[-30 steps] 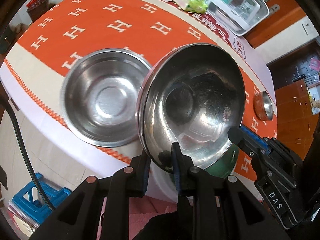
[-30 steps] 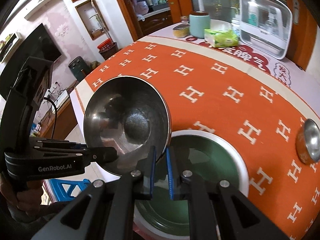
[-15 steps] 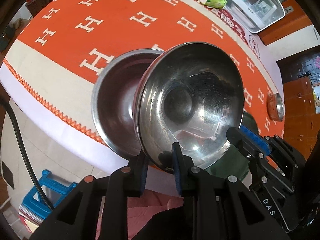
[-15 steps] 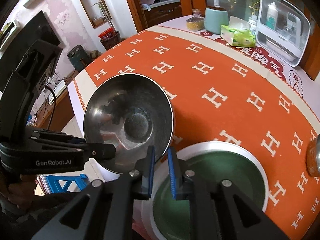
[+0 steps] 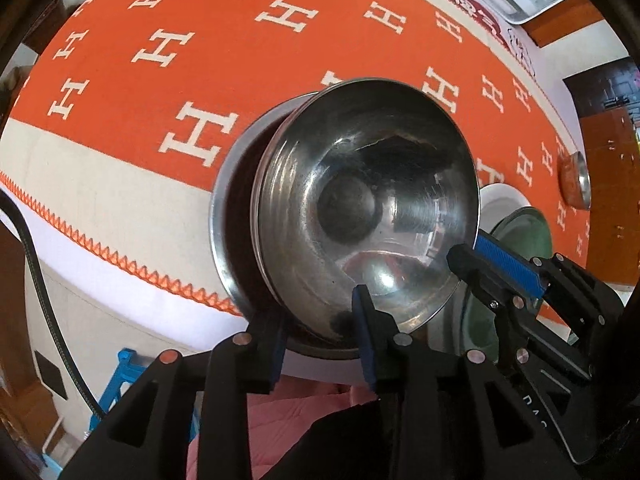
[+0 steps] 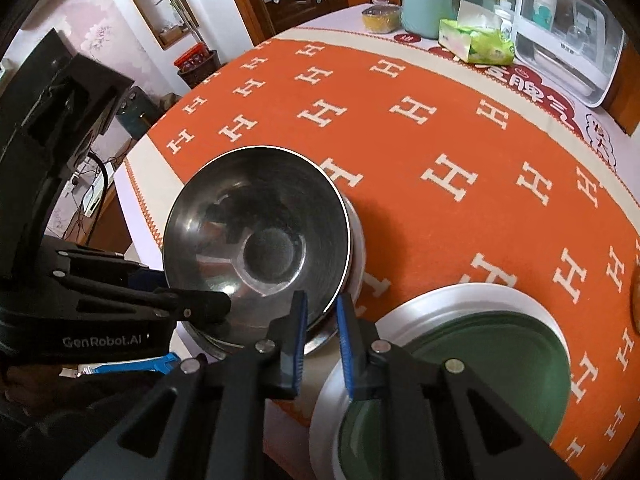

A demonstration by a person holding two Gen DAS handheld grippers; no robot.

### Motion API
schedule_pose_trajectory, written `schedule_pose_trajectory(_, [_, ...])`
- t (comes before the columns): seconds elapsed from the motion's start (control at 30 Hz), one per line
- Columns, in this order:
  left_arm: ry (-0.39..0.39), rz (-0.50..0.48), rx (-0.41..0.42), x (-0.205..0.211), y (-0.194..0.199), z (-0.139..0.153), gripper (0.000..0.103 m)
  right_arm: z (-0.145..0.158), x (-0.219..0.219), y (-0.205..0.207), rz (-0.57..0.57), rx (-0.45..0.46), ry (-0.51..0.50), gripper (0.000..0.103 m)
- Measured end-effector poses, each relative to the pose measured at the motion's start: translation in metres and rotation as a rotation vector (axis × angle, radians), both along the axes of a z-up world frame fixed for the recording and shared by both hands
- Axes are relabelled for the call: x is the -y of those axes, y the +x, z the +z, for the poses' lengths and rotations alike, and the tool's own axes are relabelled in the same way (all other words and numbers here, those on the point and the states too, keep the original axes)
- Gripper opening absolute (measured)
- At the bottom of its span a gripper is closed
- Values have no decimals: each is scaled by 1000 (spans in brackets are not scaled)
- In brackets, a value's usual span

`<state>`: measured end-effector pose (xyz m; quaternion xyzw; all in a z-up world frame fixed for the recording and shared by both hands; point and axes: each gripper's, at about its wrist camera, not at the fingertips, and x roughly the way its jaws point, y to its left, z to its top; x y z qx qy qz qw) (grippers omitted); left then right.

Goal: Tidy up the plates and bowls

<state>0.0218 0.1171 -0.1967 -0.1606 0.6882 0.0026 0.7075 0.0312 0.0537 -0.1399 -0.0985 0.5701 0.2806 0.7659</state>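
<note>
Nesting one steel bowl into another at the table's near edge.
Both the left gripper (image 5: 320, 332) and right gripper (image 6: 322, 330) pinch the rim of the smaller shiny steel bowl (image 5: 368, 208), tilted inside the wider steel bowl (image 5: 236, 216) on the orange H-patterned tablecloth (image 6: 440, 128); next, probably level it, then let go.

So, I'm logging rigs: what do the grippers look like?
Both are black plastic, with blue ribbed pads and round silver rivets. Left gripper reads "GenRobot.AI" in white on its side and trails a black cable. Right gripper shows white "DAS" lettering.
</note>
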Motion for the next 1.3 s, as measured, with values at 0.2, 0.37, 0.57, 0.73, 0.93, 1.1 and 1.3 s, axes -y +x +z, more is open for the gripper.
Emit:
schedule_pose_trajectory(0.2, [9, -28, 12, -5, 4, 4, 38, -3, -3, 0, -23, -5, -8, 16])
schedule_pose_trajectory(0.37, [54, -59, 56, -2, 0, 17, 55, -3, -4, 0, -25, -2, -6, 17])
schedule_pose_trajectory(0.57, [105, -57, 135, -1, -4, 38, 58, 2, -5, -3, -9, 12, 8, 17])
schedule_pose_trajectory(0.73, [116, -33, 187, 2, -7, 50, 59, 8, 1, -6, -4, 21, 32, 17])
schedule_pose_trajectory(0.93, [103, 2, 306, 15, -12, 69, 64, 18, 17, -10, -13, 48, 54, 17])
schedule_pose_trajectory(1.1, [105, -3, 391, 37, -13, 85, 64, 34, 40, -12, -48, 109, 101, 17])
schedule_pose_trajectory(1.3, [90, -39, 469, 72, -14, 101, 65, 55, 77, -15, -108, 197, 155, 17])
